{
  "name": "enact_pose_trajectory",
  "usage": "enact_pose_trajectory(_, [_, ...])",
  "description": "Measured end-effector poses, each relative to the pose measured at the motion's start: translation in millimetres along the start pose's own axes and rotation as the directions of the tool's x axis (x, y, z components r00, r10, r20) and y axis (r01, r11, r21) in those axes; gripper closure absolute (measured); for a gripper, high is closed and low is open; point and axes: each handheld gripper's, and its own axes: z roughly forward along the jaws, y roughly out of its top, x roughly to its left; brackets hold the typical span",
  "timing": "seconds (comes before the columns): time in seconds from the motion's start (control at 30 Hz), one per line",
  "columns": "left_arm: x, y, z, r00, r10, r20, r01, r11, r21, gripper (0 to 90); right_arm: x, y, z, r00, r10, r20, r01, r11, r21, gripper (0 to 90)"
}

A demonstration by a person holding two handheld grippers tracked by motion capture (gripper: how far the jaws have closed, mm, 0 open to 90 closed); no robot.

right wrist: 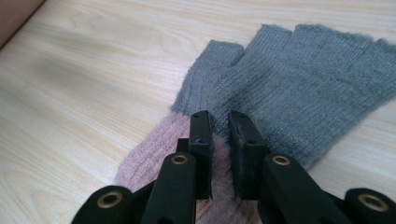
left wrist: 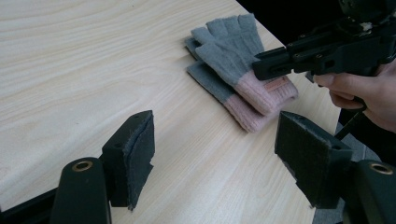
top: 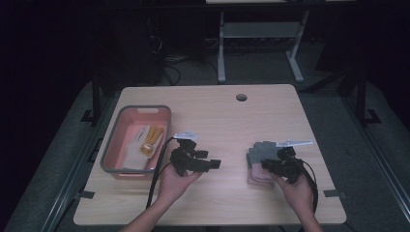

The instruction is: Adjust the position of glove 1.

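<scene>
A pair of fingerless knit gloves, grey with pink cuffs, lies stacked on the right side of the wooden table. My right gripper hovers just over the top glove, near where grey meets pink. Its jaws stand nearly together, and I see nothing clamped between them. In the left gripper view the same right gripper reaches over the gloves from the right. My left gripper is open and empty above bare table, pointing toward the gloves. From above, the left gripper is at mid-table.
A grey-rimmed pink bin sits at the table's left and holds a white and yellow glove. A round cable hole is near the far edge. Bare wood lies between the two grippers.
</scene>
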Motion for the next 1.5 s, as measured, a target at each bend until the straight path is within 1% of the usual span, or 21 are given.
enact_pose_trajectory(0.1, [-0.3, 0.1, 1.3, 1.0, -0.005, 0.0, 0.005, 1.0, 0.001, 28.6, 0.6, -1.4, 2.7, 0.9999, 0.015, 0.0, -0.015, 1.0, -0.001, 79.5])
enact_pose_trajectory(0.17, [-0.6, 0.3, 2.8, 1.0, -0.004, 0.002, 0.004, 1.0, 0.003, 28.6, -0.2, -2.1, 4.2, 1.0, 0.009, 0.002, -0.009, 1.0, -0.003, 78.5])
enact_pose_trajectory(0.27, [-1.5, 0.4, 7.0, 0.9999, -0.01, 0.004, 0.01, 0.9999, 0.008, 28.6, -0.6, -2.2, 4.3, 1.0, 0.008, 0.005, -0.008, 1.0, 0.0, 75.1])
enact_pose_trajectory(0.37, [-2.5, 0.6, 11.9, 0.9998, -0.018, 0.012, 0.018, 0.9998, 0.01, 28.7, -0.9, -1.7, 3.9, 0.9997, 0.023, 0.001, -0.023, 1.0, 0.003, 70.8])
enact_pose_trajectory(0.43, [-4.4, 0.8, 16.7, 0.9998, -0.014, 0.014, 0.014, 0.9998, 0.017, 28.7, -2.8, -1.6, 2.3, 0.9997, 0.022, -0.007, -0.022, 1.0, -0.011, 70.5])
enact_pose_trajectory(0.47, [-5.4, 1.0, 19.4, 0.9998, -0.014, 0.017, 0.014, 0.9997, 0.022, 28.7, -3.5, -1.5, 1.1, 0.9996, 0.025, -0.017, -0.025, 1.0, -0.013, 68.3])
enact_pose_trajectory(0.5, [-6.5, 1.3, 22.1, 0.9997, -0.015, 0.02, 0.015, 0.9996, 0.025, 28.8, -4.5, -1.3, -0.2, 0.9996, 0.022, -0.015, -0.022, 1.0, -0.018, 67.0])
enact_pose_trajectory(0.57, [-8.7, 1.3, 27.9, 0.9995, -0.021, 0.021, 0.021, 0.9995, 0.025, 29.1, -5.6, -0.6, -2.4, 0.999, 0.04, -0.019, -0.041, 0.999, -0.016, 64.2])
enact_pose_trajectory(0.67, [-12.1, 1.2, 38.3, 0.999, -0.027, 0.035, 0.026, 0.9989, 0.038, 29.6, -9.9, -0.6, -5.0, 0.9988, 0.044, -0.019, -0.045, 0.998, -0.032, 60.7])
enact_pose_trajectory(0.7, [-13.4, 1.3, 41.6, 0.9989, -0.03, 0.037, 0.028, 0.9988, 0.039, 29.6, -10.8, -0.6, -6.2, 0.9982, 0.056, -0.021, -0.056, 0.998, -0.03, 60.5])
enact_pose_trajectory(0.93, [-21.4, 4.9, 62.0, 0.9977, -0.037, 0.058, 0.033, 0.9972, 0.068, 30.4, -23.1, -2.9, -11.0, 0.9968, 0.078, -0.021, -0.078, 0.996, -0.035, 54.6])
enact_pose_trajectory(1.03, [-22.3, 5.8, 70.6, 0.9956, -0.06, 0.071, 0.055, 0.9958, 0.073, 32.5, -27.4, -4.5, -12.2, 0.9951, 0.098, -0.016, -0.098, 0.995, -0.034, 51.5])
enact_pose_trajectory(1.07, [-22.4, 5.8, 73.7, 0.9951, -0.067, 0.072, 0.062, 0.9952, 0.076, 32.8, -28.9, -5.4, -11.5, 0.9955, 0.094, -0.012, -0.094, 0.995, -0.041, 50.8])
enact_pose_trajectory(1.1, [-22.2, 5.8, 76.9, 0.9938, -0.075, 0.081, 0.069, 0.9944, 0.08, 33.3, -29.5, -6.3, -11.6, 0.9944, 0.105, -0.008, -0.105, 0.994, -0.034, 50.2])
enact_pose_trajectory(1.13, [-22.3, 5.9, 79.9, 0.9929, -0.083, 0.085, 0.076, 0.9936, 0.084, 33.5, -31.7, -7.6, -10.5, 0.9952, 0.098, -0.007, -0.098, 0.994, -0.043, 49.9])
enact_pose_trajectory(1.2, [-22.8, 6.1, 85.6, 0.9912, -0.095, 0.092, 0.087, 0.9923, 0.088, 33.5, -33.6, -10.1, -10.4, 0.9927, 0.121, -0.007, -0.121, 0.992, -0.042, 49.0])
enact_pose_trajectory(1.27, [-23.3, 6.1, 91.4, 0.9888, -0.11, 0.101, 0.1, 0.9904, 0.096, 33.6, -36.7, -12.7, -9.7, 0.9912, 0.132, -0.011, -0.133, 0.99, -0.045, 48.4])
enact_pose_trajectory(1.33, [-23.2, 6.0, 98.2, 0.984, -0.134, 0.117, 0.122, 0.9868, 0.107, 33.6, -39.8, -15.1, -8.7, 0.9898, 0.142, -0.015, -0.142, 0.989, -0.041, 48.3])
enact_pose_trajectory(1.37, [-23.6, 5.8, 101.8, 0.9839, -0.138, 0.113, 0.126, 0.9859, 0.111, 33.6, -41.4, -16.4, -7.8, 0.9884, 0.15, -0.022, -0.151, 0.988, -0.042, 48.3])
enact_pose_trajectory(1.43, [-23.6, 5.6, 108.9, 0.98, -0.157, 0.122, 0.142, 0.9825, 0.121, 33.8, -43.2, -18.5, -7.0, 0.9844, 0.174, -0.029, -0.175, 0.984, -0.035, 48.6])
enact_pose_trajectory(1.5, [-24.2, 5.4, 113.5, 0.9782, -0.167, 0.124, 0.152, 0.9807, 0.123, 34.9, -45.9, -20.6, -5.5, 0.9833, 0.177, -0.041, -0.179, 0.983, -0.039, 49.0])
